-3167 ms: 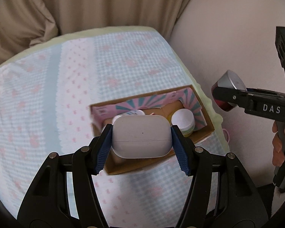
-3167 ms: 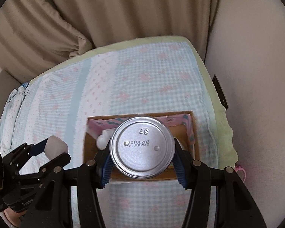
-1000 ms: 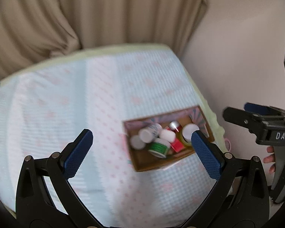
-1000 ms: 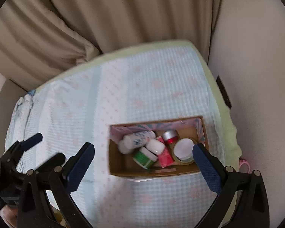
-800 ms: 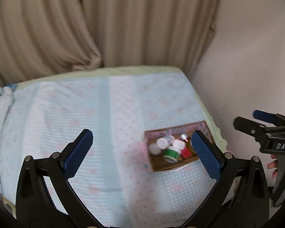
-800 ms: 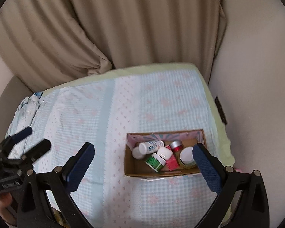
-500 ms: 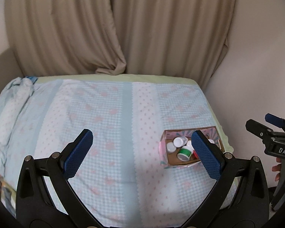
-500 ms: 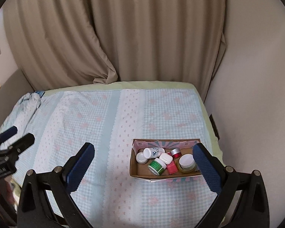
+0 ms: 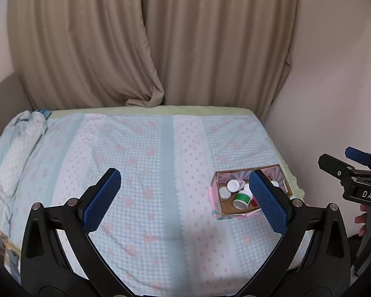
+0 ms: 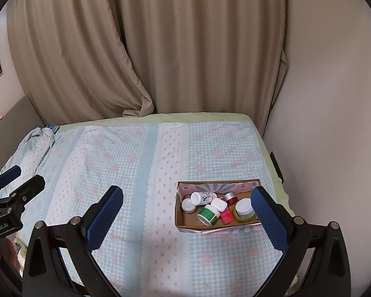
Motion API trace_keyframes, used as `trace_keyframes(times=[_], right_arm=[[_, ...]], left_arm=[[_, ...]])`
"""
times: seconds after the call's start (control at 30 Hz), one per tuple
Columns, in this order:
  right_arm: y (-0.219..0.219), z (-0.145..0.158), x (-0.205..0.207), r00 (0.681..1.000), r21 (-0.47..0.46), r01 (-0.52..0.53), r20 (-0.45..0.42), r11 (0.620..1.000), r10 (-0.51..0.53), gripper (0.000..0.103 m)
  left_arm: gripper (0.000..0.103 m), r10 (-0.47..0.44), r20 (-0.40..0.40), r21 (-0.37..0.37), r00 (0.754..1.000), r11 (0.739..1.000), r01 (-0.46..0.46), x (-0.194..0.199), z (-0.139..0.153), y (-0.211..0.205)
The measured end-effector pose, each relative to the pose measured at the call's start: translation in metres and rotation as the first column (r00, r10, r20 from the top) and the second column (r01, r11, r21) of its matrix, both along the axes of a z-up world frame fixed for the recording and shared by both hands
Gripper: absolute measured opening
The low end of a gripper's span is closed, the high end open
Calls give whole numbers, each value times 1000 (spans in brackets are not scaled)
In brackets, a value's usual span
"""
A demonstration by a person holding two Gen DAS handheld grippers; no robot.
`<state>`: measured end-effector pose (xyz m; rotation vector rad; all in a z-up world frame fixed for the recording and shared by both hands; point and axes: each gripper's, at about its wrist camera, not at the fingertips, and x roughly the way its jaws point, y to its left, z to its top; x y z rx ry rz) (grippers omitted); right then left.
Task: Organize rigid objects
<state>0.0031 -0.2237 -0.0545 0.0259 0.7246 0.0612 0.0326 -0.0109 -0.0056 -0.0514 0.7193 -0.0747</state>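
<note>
A shallow cardboard box (image 10: 180,219) with pink patterned sides sits near the bed's right edge; it also shows in the left wrist view (image 9: 216,209). In it lie a white bottle (image 10: 202,197), a white earbud case (image 10: 219,204), a green-lidded jar (image 10: 207,214), a red-and-silver tin (image 10: 230,197), a white-lidded jar (image 10: 244,209), a small white jar (image 10: 188,205) and a red piece (image 10: 226,216). My left gripper (image 9: 185,198) and right gripper (image 10: 186,212) are both open, empty and held high, well back from the box.
The bed (image 10: 126,163) wears a pale blue checked cover with pink bows. A bunched blanket (image 10: 37,141) lies at its far left. Beige curtains (image 10: 141,49) hang behind, and a plain wall (image 10: 334,123) stands close on the right.
Both grippers let go of the earbud case and the tin, which now lie in the box. Both have opened wide and pulled up and back from the bed.
</note>
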Motion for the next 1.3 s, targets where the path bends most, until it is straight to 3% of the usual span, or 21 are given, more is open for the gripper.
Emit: trace_keyframes(times=[1.3], right_arm=[[-1,4,-4,1000,-9,2,8,1000,-2,103]], left_arm=[[103,1,23,29,1000,1000,-2,0,6,-5]])
